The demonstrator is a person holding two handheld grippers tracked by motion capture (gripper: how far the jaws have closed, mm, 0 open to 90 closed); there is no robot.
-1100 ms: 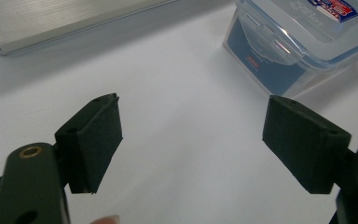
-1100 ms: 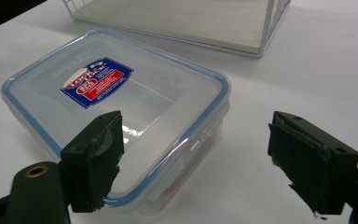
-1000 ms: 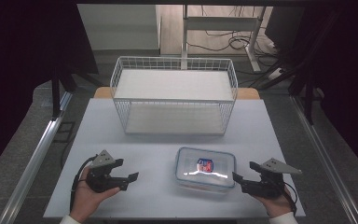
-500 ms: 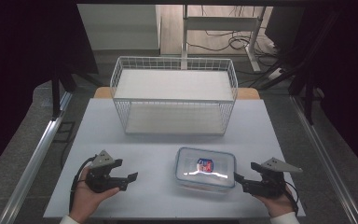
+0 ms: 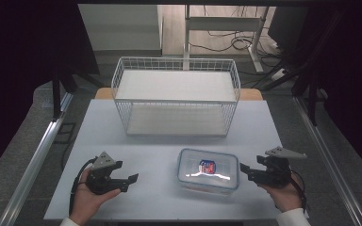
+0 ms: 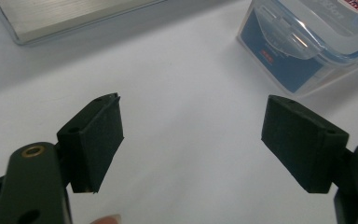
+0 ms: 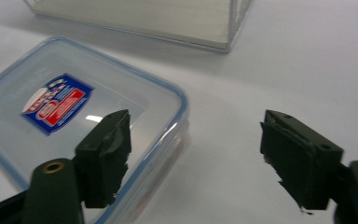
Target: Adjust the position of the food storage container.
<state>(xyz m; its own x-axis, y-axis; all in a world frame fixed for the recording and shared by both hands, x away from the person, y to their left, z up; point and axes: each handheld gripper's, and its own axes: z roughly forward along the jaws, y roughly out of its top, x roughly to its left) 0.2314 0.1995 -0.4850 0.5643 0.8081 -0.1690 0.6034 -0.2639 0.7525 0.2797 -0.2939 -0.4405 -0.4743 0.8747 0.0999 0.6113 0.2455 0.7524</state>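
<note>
A clear plastic food box [image 5: 208, 171] with a blue-rimmed lid and a red and blue label lies on the white table, front centre-right. It shows at the top right of the left gripper view [image 6: 307, 42] and at the left of the right gripper view [image 7: 74, 121]. My left gripper [image 5: 133, 179] rests open to the left of the box, jaws wide apart [image 6: 191, 140] with nothing between them. Just right of the box, my right gripper [image 5: 242, 170] is open too [image 7: 193, 154], its left jaw over the lid's corner.
A white wire basket [image 5: 176, 96] stands at the back middle of the table [image 5: 160, 157]; its base edge appears in both gripper views [image 6: 70, 18] [image 7: 144, 18]. Metal rails run along both table sides. A desk frame with cables stands on the floor behind.
</note>
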